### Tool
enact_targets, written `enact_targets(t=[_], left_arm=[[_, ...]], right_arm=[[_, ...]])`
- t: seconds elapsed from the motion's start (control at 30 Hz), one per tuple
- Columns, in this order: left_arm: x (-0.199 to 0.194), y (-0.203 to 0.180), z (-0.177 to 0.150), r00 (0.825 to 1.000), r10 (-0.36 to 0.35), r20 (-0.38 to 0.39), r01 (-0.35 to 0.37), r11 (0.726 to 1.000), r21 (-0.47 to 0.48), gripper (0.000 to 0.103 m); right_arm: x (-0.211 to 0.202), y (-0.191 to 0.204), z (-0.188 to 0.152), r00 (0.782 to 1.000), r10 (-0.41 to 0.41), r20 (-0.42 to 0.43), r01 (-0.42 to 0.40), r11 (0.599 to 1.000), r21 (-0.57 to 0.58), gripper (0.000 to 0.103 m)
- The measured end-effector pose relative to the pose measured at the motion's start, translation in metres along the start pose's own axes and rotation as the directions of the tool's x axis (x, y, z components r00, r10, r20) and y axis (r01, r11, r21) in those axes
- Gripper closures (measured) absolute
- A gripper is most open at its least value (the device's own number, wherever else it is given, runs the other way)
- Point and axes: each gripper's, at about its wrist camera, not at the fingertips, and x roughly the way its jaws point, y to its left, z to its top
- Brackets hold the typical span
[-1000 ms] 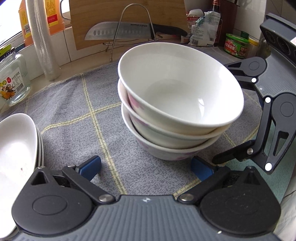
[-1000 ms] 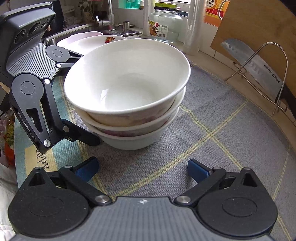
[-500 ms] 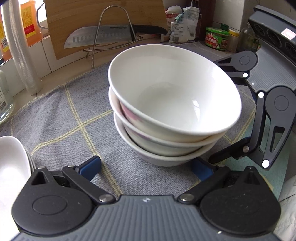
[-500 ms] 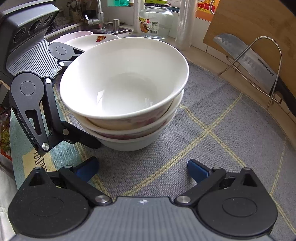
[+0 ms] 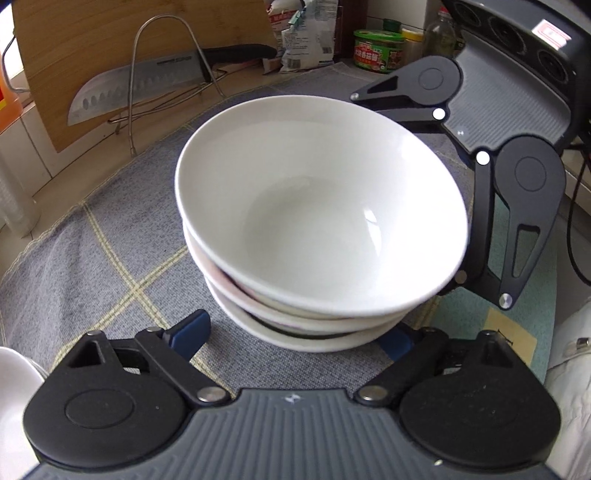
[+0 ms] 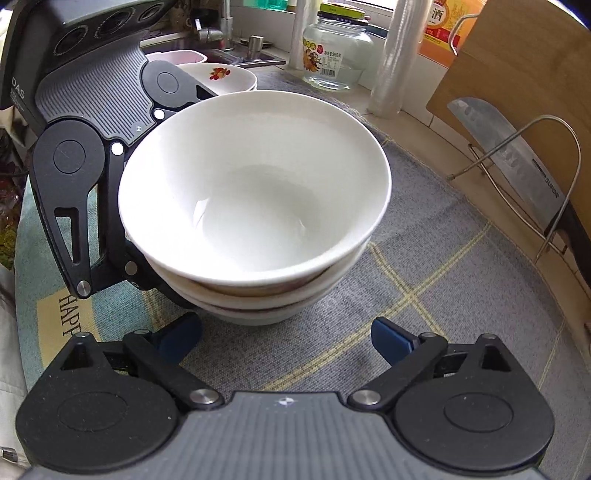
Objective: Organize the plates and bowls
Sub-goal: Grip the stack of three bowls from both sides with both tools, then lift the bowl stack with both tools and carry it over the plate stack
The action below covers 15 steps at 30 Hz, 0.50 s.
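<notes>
Three white bowls are nested in a stack (image 5: 317, 206) (image 6: 255, 192) on a grey checked cloth (image 5: 92, 258). My left gripper (image 5: 291, 338) sits low at the near side of the stack. Its jaws are closing, the bottom bowl lies between them, and the left pad (image 5: 188, 332) stands clear of it. My right gripper (image 6: 286, 336) faces the stack from the opposite side. Its jaws are closing too, and both blue pads (image 6: 391, 338) are short of the bowls. Each gripper's black linkage shows beside the stack in the other's view.
A knife (image 5: 147, 85) rests on a wire rack against a wooden board (image 5: 110, 33). A flowered plate (image 6: 221, 75), a glass jar (image 6: 332, 55) and a sink lie behind. White plates (image 5: 11, 373) sit at the left, with a green-lidded tub (image 5: 376, 51) at the back.
Both grippers' blue pads have drawn inward. The left wrist view has rolled and come closer to the bowls, and the plates at its left have slid almost out of view.
</notes>
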Motion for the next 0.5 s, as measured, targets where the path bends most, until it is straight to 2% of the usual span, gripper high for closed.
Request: enact_targets(t=[0.2, 0.5], left_arm=[[0.001, 0.002, 0.003, 0.999, -0.051, -0.011, 0.052, 0.995, 0.081, 0.018], [-0.006, 0.006, 0.003, 0.995, -0.101, -0.001, 0.099, 0.977, 0.188, 0.021]], right_arm=[[-0.001, 0.004, 0.009, 0.999, 0.045, -0.008, -0.046, 0.991, -0.125, 0.019], [0.002, 0.007, 0.021, 0.996, 0.075, -0.045, -0.083, 0.973, -0.217, 0.02]])
